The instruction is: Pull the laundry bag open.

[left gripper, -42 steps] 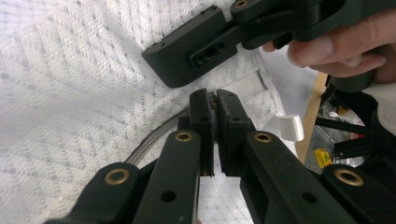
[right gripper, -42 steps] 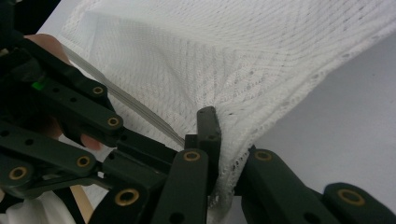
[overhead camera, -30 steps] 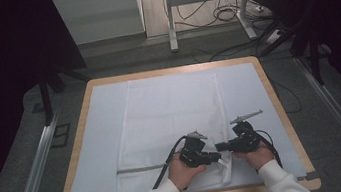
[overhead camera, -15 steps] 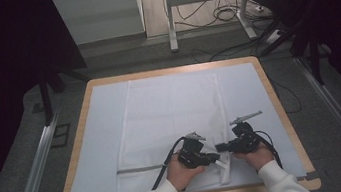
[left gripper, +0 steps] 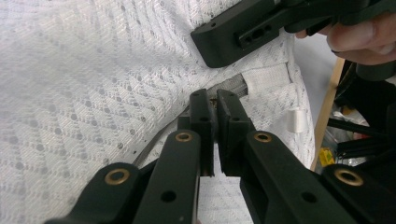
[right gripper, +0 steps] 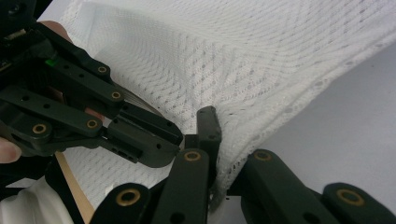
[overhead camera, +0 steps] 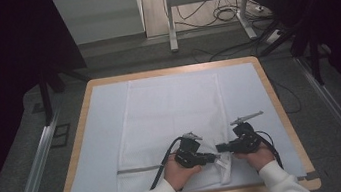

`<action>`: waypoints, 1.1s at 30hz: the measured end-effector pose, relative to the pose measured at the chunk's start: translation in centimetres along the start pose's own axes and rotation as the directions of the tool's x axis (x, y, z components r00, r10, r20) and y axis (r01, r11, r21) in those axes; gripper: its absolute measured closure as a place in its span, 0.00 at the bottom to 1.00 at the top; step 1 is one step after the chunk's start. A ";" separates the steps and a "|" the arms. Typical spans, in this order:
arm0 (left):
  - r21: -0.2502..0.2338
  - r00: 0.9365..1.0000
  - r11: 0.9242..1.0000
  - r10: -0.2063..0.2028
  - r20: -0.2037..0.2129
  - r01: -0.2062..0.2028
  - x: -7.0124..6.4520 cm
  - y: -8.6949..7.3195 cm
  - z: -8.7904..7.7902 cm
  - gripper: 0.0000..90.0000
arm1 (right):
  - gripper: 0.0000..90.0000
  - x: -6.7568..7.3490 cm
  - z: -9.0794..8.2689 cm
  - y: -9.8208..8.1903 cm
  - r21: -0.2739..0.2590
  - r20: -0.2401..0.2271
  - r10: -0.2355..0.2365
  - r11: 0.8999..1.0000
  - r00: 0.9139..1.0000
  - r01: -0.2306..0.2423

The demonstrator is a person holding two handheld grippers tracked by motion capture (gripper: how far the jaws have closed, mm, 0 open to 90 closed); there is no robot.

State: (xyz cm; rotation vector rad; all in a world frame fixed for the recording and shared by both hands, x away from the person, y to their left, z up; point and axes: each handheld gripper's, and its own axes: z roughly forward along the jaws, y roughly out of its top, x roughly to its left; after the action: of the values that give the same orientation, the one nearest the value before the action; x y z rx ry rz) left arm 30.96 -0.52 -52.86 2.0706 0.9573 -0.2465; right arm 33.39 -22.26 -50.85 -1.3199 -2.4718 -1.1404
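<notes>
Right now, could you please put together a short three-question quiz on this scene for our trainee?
1. True or false: the left gripper is shut on the white mesh garment.
2. Which part of the garment do both grippers hold: A) far edge, B) near right corner, C) left side?
3. What does the right gripper grip?

Key: 1 true; 2 B; 3 the garment's edge, close beside the left gripper.

White cloth (overhead camera: 170, 111): open-weave mesh, matt, diamond texture. Grippers' jaws: matt black plastic, brass-look rivets. Table (overhead camera: 281, 105): light wood rim at 3 o'clock.
</notes>
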 end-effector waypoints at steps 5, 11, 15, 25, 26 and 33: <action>-0.005 1.000 1.000 -0.009 -0.002 0.009 0.0 0.0 -0.1 0.97 | 0.98 0.0 0.1 0.0 0.001 0.002 0.002 1.000 1.000 -0.002; -0.010 1.000 1.000 -0.014 -0.005 0.014 0.3 -0.3 -0.4 0.97 | 0.98 -0.1 -0.1 0.0 -0.005 0.002 0.004 1.000 1.000 -0.004; -0.010 1.000 1.000 -0.015 -0.010 0.015 0.4 -0.4 -0.7 0.97 | 0.98 -0.1 -0.1 0.0 -0.009 0.000 0.007 1.000 1.000 -0.007; -0.014 1.000 1.000 -0.024 -0.008 0.024 0.9 -0.8 -1.4 0.97 | 0.98 -0.2 -0.3 0.0 -0.021 -0.002 0.014 1.000 1.000 -0.014; -0.014 1.000 1.000 -0.024 -0.008 0.024 0.9 -0.8 -1.4 0.97 | 0.98 -0.2 -0.3 0.0 -0.021 -0.003 0.014 1.000 1.000 -0.014; -0.010 1.000 1.000 -0.020 -0.018 0.020 1.0 -0.9 -1.5 0.97 | 0.98 -0.3 -0.4 -0.1 -0.028 -0.001 0.018 0.999 1.000 -0.018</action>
State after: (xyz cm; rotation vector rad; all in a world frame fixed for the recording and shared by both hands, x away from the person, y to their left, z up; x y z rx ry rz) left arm 30.83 1.47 -52.91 2.0583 0.9881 -0.2337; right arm 33.42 -22.73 -50.73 -1.3458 -2.4476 -1.1747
